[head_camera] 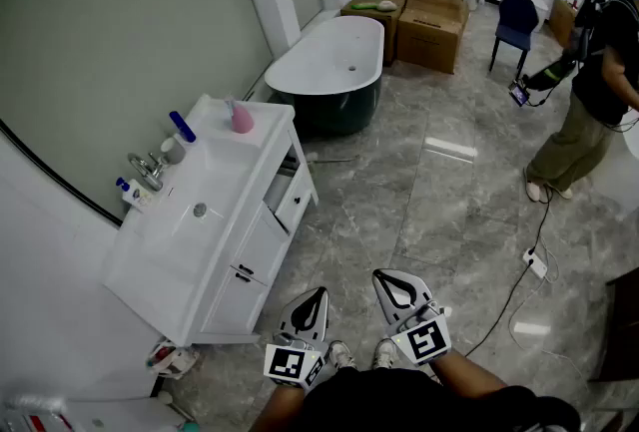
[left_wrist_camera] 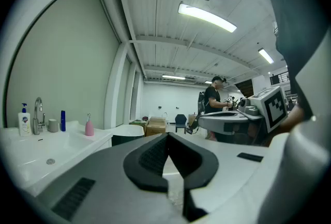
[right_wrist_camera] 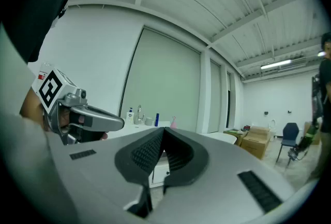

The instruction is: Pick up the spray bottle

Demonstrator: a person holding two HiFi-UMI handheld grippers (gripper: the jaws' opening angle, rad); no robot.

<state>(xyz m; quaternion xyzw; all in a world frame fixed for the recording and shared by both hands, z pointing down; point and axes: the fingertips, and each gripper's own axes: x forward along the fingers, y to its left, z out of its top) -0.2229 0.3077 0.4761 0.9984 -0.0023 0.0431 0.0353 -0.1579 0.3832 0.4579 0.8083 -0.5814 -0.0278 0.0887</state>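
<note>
A pink spray bottle (head_camera: pixel 241 117) with a thin white top stands upright on the far corner of the white vanity (head_camera: pixel 232 183), near the bathtub. It also shows small in the left gripper view as the pink spray bottle (left_wrist_camera: pixel 89 127), and tiny in the right gripper view as the pink spray bottle (right_wrist_camera: pixel 173 123). My left gripper (head_camera: pixel 319 293) and right gripper (head_camera: pixel 383 275) are held side by side, low and close to my body, well short of the vanity. Both point level. The left gripper (left_wrist_camera: pixel 167 136) and the right gripper (right_wrist_camera: pixel 163 130) are shut with nothing between the pads.
On the vanity stand a blue bottle (head_camera: pixel 182 126), a chrome faucet (head_camera: pixel 148 168) and a pump soap bottle (head_camera: pixel 126 190) around the sink. A bathtub (head_camera: pixel 325 61) lies beyond. A person (head_camera: pixel 589 81), a blue chair (head_camera: pixel 516 19), cardboard boxes (head_camera: pixel 434 21) and a floor cable (head_camera: pixel 519 290) are at the right.
</note>
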